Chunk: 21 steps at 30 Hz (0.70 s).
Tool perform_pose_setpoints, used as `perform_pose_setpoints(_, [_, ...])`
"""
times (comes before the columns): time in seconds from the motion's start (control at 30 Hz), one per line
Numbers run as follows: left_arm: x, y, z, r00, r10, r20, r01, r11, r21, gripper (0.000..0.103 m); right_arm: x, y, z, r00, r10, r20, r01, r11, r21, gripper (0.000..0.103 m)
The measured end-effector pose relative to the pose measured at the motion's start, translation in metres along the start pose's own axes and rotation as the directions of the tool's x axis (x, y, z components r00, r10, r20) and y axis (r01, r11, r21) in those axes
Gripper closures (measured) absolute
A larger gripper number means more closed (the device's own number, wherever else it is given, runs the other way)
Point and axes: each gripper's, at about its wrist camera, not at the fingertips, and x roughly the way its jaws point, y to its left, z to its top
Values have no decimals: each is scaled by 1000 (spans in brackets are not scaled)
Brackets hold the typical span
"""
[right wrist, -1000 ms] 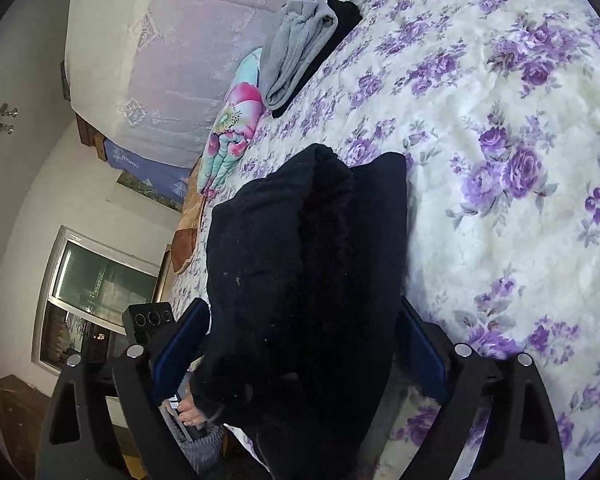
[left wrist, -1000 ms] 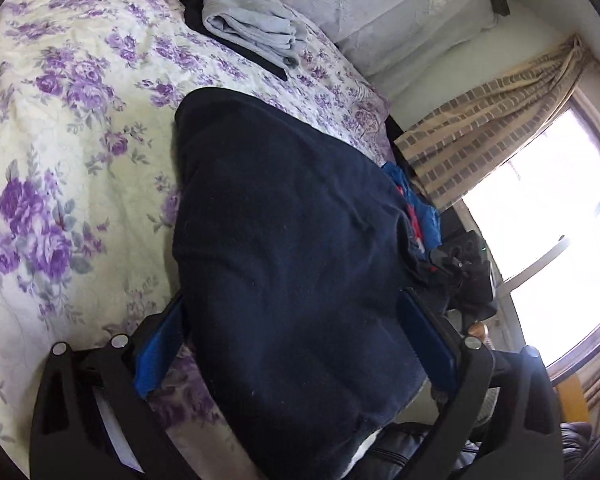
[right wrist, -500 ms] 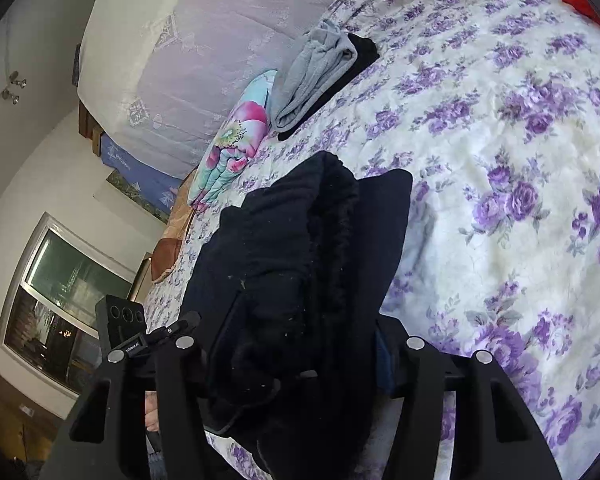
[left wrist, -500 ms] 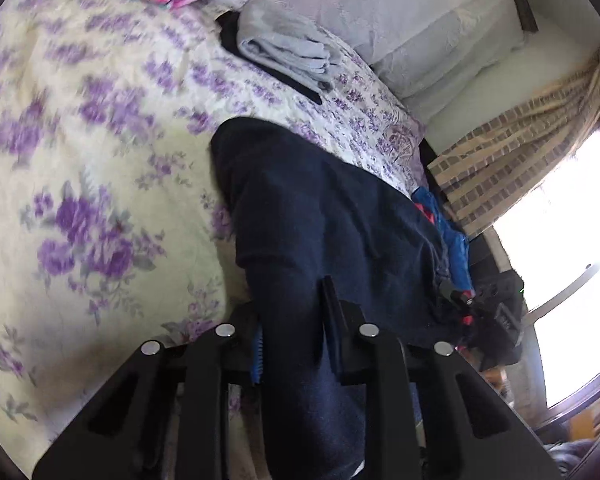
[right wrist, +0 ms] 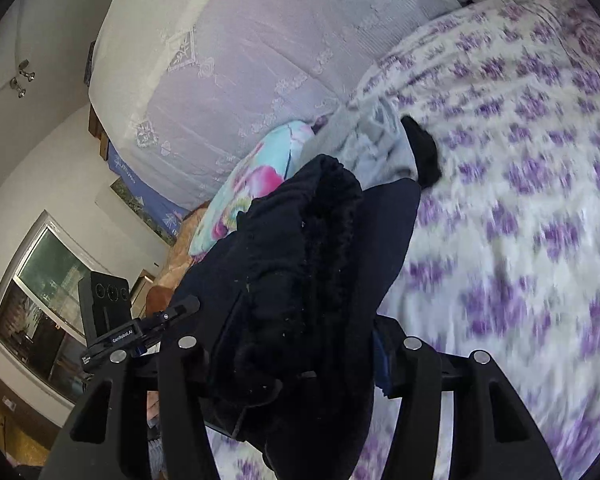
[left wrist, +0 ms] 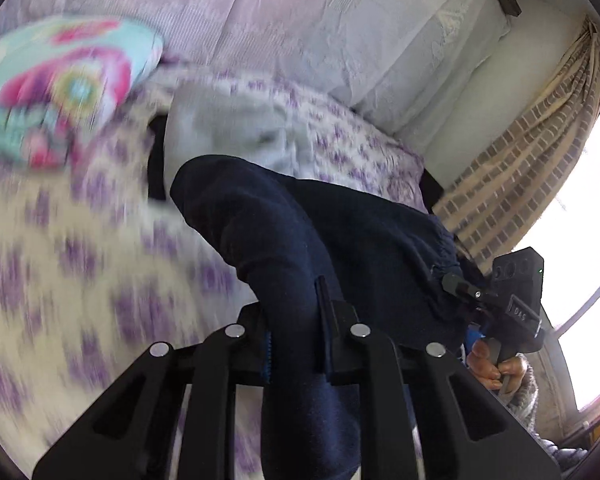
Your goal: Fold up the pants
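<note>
Both grippers (left wrist: 296, 340) (right wrist: 296, 360) clamp your pants (left wrist: 340, 240); the right's thick bunch may slip if you jerk.

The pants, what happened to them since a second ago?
Both tools shut on the pants: the left tool pinches a thin edge and is closing that last bit, the right tool clamps a thick bunch. Then both lifted the pants off the bed, toward the pillow. The grey clothes stayed put.
</note>
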Motion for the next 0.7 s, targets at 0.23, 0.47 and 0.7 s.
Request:
perform_pose_setpoints(0.23, [71,35,175,996,56,75,-56,998,2,86,87,-19,169,996,20,86,-21,1000,11,48])
perform_pose_setpoints(0.47, [203,141,204,965,246,-92,-257,955,-150,51,211,-123,201,991,-136,-8,134,968,210,30])
perform_pose_setpoints(0.7, [208,178,186,982,183,-56,-191,934,-302,12,209,-155,186,999,-43,-2,42,953,300,6])
